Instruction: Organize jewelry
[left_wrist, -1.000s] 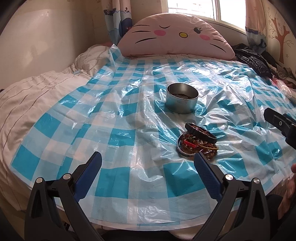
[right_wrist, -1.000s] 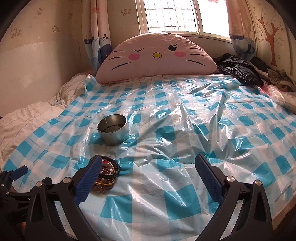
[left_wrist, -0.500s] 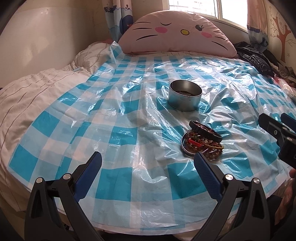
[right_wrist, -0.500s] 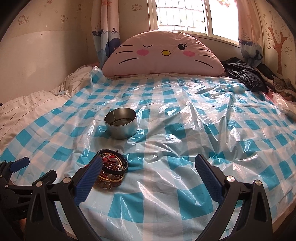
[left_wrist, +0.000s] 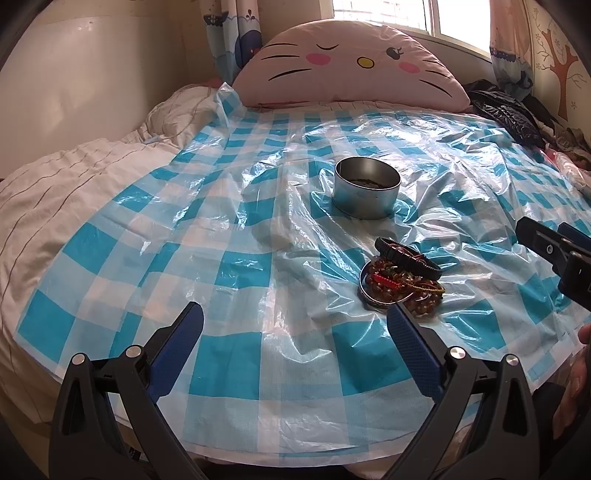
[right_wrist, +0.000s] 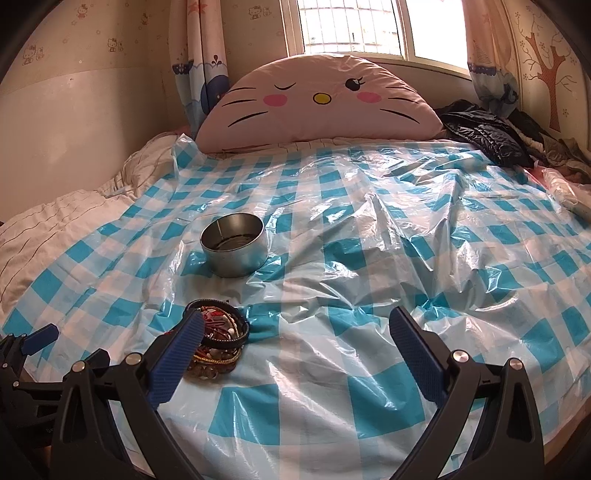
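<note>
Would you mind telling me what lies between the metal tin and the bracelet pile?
Only bare checked plastic sheet separates metal tin from bracelet pile, in both views.

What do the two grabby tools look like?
Both look the same. The left tool and the right tool each have two black plastic arms shaped like a clamp, with round silver screws on them. Each finger ends in a long dark blue pad with a bumpy, grippy surface. No cables or writing show.
</note>
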